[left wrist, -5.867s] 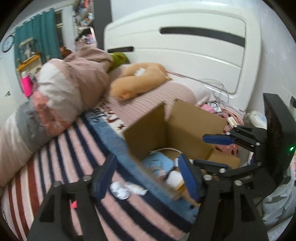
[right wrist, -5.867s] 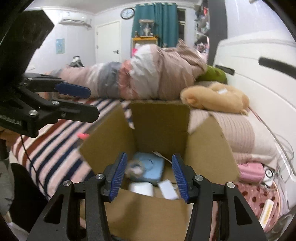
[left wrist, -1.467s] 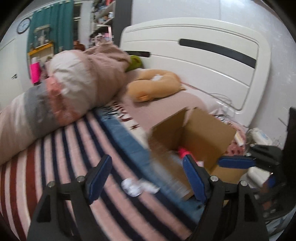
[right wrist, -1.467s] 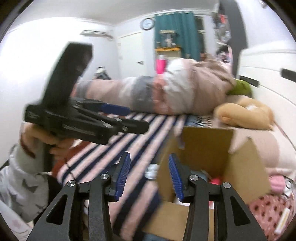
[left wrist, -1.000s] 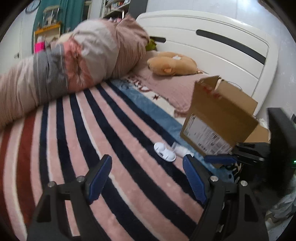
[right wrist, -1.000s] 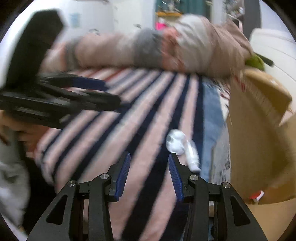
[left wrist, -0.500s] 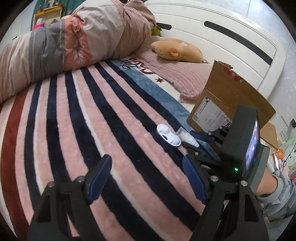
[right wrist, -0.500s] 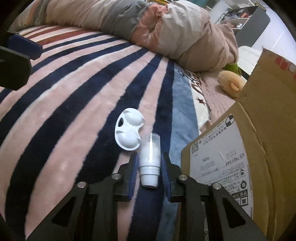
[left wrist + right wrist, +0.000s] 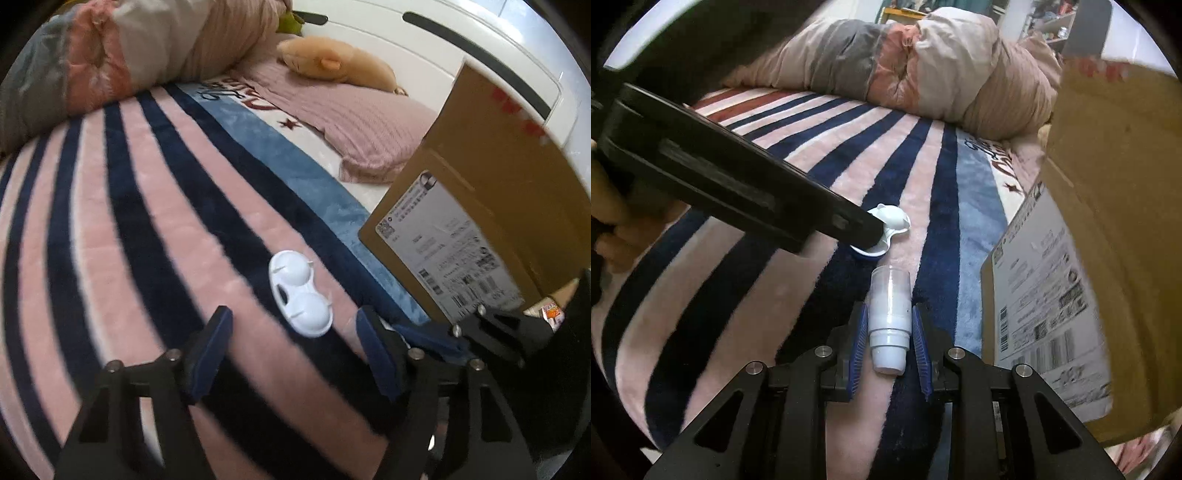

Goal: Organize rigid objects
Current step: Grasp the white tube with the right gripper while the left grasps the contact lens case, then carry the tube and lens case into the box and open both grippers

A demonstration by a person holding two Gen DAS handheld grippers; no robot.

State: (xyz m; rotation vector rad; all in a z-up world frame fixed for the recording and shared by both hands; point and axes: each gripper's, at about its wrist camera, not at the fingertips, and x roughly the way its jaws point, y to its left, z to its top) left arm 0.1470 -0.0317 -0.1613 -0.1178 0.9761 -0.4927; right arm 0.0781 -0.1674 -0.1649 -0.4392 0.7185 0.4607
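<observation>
Two grippers at work over a striped blanket (image 9: pixel 122 206) on a bed.

Right gripper (image 9: pixel 890 336): blue pads closed against both sides of a small white bottle (image 9: pixel 889 317). The bottle lies flat on the blanket, its narrow cap end toward the camera and its clear end pointing away. It sits on a dark stripe, just beside the labelled wall of a cardboard box (image 9: pixel 1108 229).

Left gripper (image 9: pixel 295 339): spread wide and holding nothing. It hangs low over a white two-cup case (image 9: pixel 300 297), which lies on the blanket between and just ahead of the fingertips. From the right wrist view one black finger (image 9: pixel 746 184) crosses in front of the case and hides part of it; whether it touches cannot be told.

Case and bottle: near each other, not touching.

Cardboard box: tipped flap upward, shipping label facing the blanket.

Also present: rolled quilt (image 9: pixel 122 51), pink pillow (image 9: pixel 354 122), tan plush toy (image 9: pixel 336 64), white headboard (image 9: pixel 461 48).
</observation>
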